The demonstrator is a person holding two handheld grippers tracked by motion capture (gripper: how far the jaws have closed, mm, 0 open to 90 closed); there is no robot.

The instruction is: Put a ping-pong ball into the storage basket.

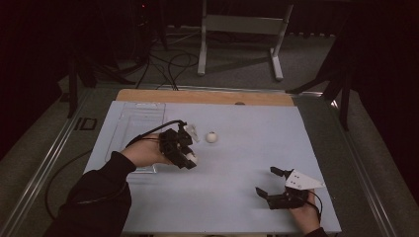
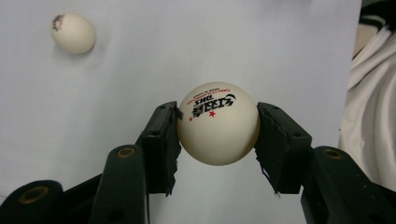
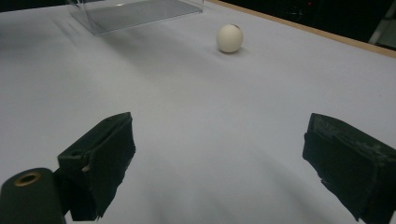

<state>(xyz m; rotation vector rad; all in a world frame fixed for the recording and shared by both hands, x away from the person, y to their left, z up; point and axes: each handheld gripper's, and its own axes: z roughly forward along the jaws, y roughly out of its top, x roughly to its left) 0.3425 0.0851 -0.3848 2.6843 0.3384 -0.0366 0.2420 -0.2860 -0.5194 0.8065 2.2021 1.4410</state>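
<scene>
We see the left gripper (image 2: 218, 133) clamped on a white table tennis ball (image 2: 218, 123), held above the pale table (image 1: 247, 148) near a clear tray (image 1: 136, 123). A second ball (image 1: 212, 137) lies just beyond it. The right gripper (image 1: 273, 183) rests near the front edge, jaws wide apart.

— What lies around the table (image 1: 276, 123)?
— Grey carpet floor (image 1: 237, 69), dim light. Beyond the table's far edge stands a white metal frame (image 1: 239, 24); black cables (image 1: 165, 64) trail left of that frame.
— And the sides?
— Dark stands (image 1: 341, 84) right of the table, blackness behind.
</scene>
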